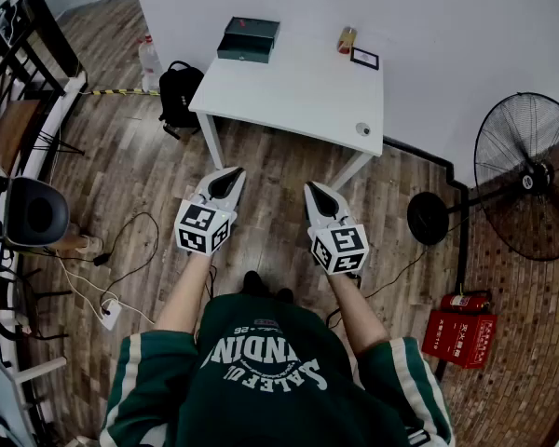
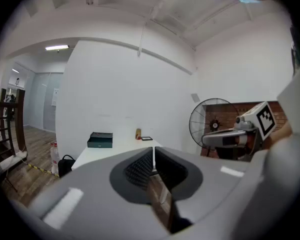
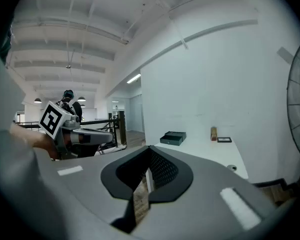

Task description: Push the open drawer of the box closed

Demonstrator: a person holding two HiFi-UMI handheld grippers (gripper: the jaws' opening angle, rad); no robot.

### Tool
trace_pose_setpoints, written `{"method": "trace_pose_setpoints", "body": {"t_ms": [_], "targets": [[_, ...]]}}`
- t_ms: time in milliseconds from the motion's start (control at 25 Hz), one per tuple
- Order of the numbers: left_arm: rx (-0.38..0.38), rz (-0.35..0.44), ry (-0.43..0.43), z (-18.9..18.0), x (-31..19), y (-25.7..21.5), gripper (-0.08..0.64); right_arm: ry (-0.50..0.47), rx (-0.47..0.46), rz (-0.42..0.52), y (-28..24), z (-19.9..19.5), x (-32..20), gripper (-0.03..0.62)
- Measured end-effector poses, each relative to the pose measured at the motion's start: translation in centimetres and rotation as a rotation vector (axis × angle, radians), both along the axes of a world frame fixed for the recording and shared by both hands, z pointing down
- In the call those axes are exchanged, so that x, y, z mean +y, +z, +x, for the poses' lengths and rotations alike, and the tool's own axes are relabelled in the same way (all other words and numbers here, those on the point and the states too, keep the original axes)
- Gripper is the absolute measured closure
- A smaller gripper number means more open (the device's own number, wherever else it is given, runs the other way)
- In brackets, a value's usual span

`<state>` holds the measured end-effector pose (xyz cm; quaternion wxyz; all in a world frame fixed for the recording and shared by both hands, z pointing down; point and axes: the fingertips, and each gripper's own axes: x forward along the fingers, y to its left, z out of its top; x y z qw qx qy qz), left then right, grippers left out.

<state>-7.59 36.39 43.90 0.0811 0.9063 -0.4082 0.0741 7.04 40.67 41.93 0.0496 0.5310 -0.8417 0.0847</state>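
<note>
A dark green box [image 1: 248, 39] stands at the far left end of the white table [image 1: 298, 96]; it also shows small in the left gripper view [image 2: 100, 140] and the right gripper view [image 3: 173, 138]. At this distance I cannot make out its drawer clearly. My left gripper [image 1: 228, 181] [image 2: 153, 152] hangs over the floor in front of the table, well short of the box, shut with nothing in it. My right gripper [image 1: 320, 196] [image 3: 149, 156] is held beside it at the same height, jaws together and empty.
A small brown bottle [image 1: 347, 40], a black frame [image 1: 364, 59] and a small round object [image 1: 362, 129] sit on the table. A black backpack [image 1: 179, 93] lies left of it. At right are a standing fan [image 1: 529, 177] and red extinguishers [image 1: 461, 330]. Cables [image 1: 121, 250] cross the floor at left.
</note>
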Motion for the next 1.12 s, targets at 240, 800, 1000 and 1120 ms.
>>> {"method": "trace_pose_setpoints", "body": {"t_ms": [240, 800, 1000, 1120], "targets": [[-0.005, -0.006, 0.0, -0.7, -1.6, 0.3, 0.497, 0.018, -0.001, -0.01, 0.5, -0.3, -1.7, 0.591], [0.0, -0.015, 0.025, -2.7, -5.1, 1.4, 0.497, 0.015, -0.057, 0.014, 0.5, -2.7, -5.2, 0.591], [0.001, -0.017, 0.035, -2.7, -6.8, 1.7, 0.497, 0.006, -0.054, -0.014, 1.6, -3.2, -6.4, 0.591], [0.001, -0.019, 0.033, -2.9, -8.1, 1.8, 0.497, 0.009, -0.056, -0.006, 1.5, -3.1, -7.6, 0.591]]}}
